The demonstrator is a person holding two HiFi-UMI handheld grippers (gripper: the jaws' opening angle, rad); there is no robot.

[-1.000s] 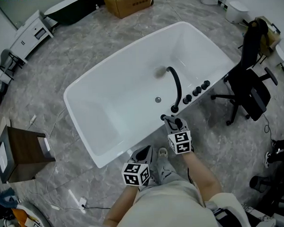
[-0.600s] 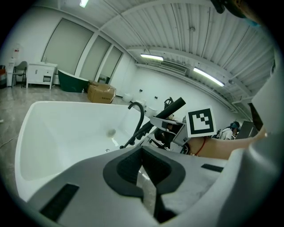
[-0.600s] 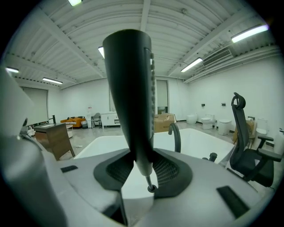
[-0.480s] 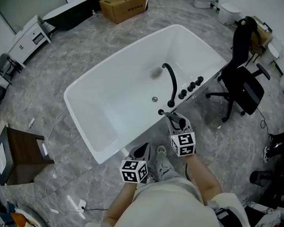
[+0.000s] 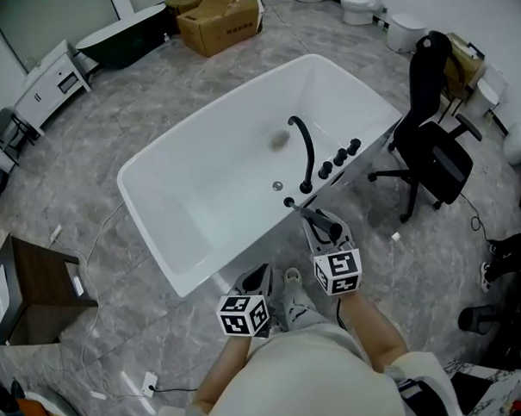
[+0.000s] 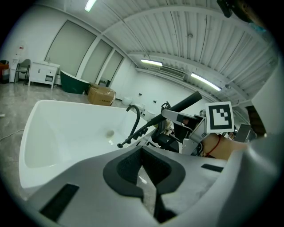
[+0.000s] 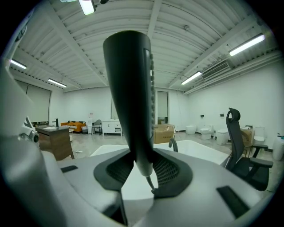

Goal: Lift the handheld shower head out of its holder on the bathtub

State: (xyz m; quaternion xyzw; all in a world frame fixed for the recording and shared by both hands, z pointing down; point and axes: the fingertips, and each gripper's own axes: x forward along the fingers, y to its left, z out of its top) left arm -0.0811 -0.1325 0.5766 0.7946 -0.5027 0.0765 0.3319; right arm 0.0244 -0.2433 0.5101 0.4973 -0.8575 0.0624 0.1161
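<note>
The right tool (image 7: pixel 144 172) is closed on the handheld shower head (image 7: pixel 131 97). The black wand is pinched at its narrow lower end between the two ribbed pads and rises through the centre of the right gripper view. A thin hose connector is seen just beneath the grip. The left tool (image 6: pixel 144 175) is drawn together to a mere slit, and nothing is held in it. In the head view it is placed at lower centre, apart from the tub.

In the head view the shower head is found just below centre, slanting from the right tool toward the near rim of the white bathtub (image 5: pixel 191 206). It ends close to a small black fitting (image 5: pixel 288 203) on the rim, taken to be the holder, and it is judged to be free of that fitting or very nearly so. The arched black faucet spout (image 5: pixel 303 149) and a row of black knobs (image 5: pixel 340 154) are set further along the same rim. A black office chair (image 5: pixel 435 156) is seen at the right.

The wand is judged to be stiff, light and glossy, so slipping is to be expected, more so if it is wet. Drag from the hose is also to be reckoned with. The slim handle near the hose end is considered the best place for a grip, with the nozzle face left untouched.
</note>
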